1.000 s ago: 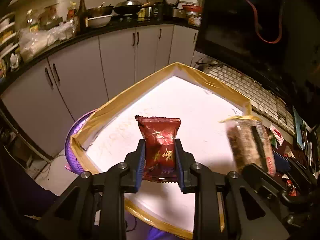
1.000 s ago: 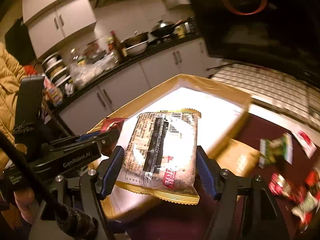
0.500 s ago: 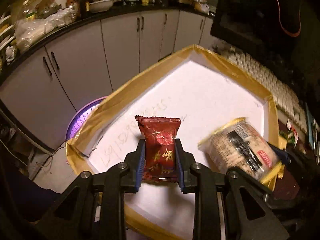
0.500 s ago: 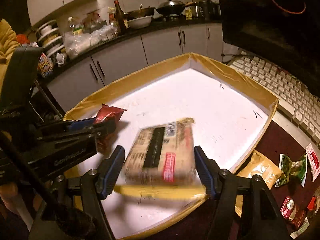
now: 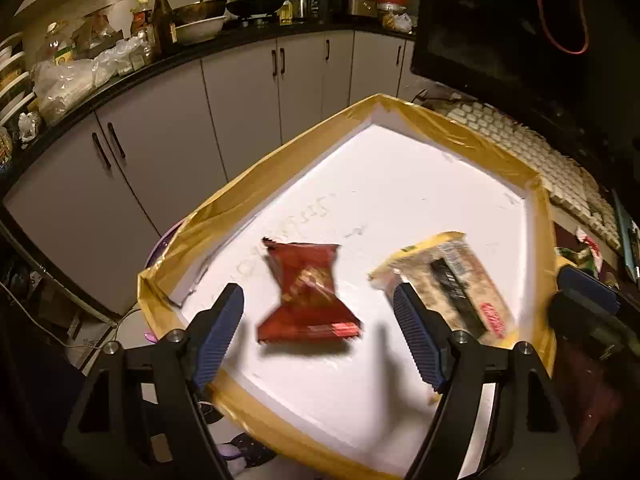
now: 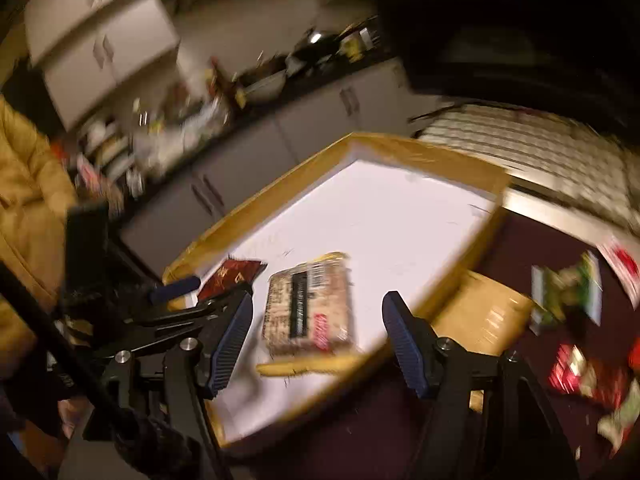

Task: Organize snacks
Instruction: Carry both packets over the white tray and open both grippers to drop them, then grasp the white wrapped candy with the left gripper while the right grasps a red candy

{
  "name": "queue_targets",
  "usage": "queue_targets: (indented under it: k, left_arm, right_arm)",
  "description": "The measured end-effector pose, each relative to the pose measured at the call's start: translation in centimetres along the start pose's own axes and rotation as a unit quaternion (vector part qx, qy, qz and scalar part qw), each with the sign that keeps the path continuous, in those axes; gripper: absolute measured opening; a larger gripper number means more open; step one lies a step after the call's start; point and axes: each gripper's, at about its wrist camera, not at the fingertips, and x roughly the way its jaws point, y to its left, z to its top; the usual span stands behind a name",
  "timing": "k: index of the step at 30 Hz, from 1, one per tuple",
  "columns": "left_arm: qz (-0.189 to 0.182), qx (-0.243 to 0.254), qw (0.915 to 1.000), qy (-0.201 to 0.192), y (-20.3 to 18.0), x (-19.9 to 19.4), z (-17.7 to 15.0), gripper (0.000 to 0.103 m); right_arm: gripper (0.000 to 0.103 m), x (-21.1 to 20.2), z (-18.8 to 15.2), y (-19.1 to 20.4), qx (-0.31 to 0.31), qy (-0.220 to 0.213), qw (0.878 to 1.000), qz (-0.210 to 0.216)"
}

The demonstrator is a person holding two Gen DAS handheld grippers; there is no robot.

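A run of pale kitchen cabinets (image 5: 240,92) under a dark, cluttered worktop (image 5: 168,60) is seen across the background of the left wrist view. A dark monitor (image 5: 520,28) fills the upper right, with a pale keyboard (image 5: 532,148) lying below it.

On the dark red table (image 6: 540,264) a wide, shallow white tray (image 5: 400,208) with a tan taped rim is set. Both task packets are found inside this tray, toward its near end. The larger one, a speckled tan snack pack (image 5: 448,284) with a black strip and a red label, is seen flat on the white floor near the tray's right rim. The red snack packet (image 5: 308,292) is found just to its left, apart from it; it is blurred, so it cannot be told whether it is fully settled on the tray floor.

The left gripper (image 5: 320,324) is held with its jaws spread wide, the red packet framed between the blue pads (image 5: 218,332) but touched by neither. The right gripper (image 6: 316,336) is likewise held wide apart above the tan pack, with nothing clasped. The right wrist view is heavily smeared.

Outside the tray, on the table to the right, a tan pouch (image 6: 488,312), a green packet (image 6: 568,292) and some red wrappers (image 6: 580,372) are seen lying loose.
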Motion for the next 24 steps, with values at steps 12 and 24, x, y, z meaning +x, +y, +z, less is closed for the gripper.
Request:
queue_targets:
  k: [12, 24]
  left_arm:
    - [-0.056, 0.054, 0.9936, -0.082, -6.0, -5.8, -1.0, 0.082]
    - [-0.139, 0.131, 0.9804, -0.048, -15.1, -7.7, -3.1, 0.082]
  right_arm:
    - [0.067, -9.7, -5.7, -9.0, 0.138, -0.057, 0.988, -0.025]
    - [0.057, -15.2, -8.7, -10.6, 0.129, -0.077, 0.982, -0.111]
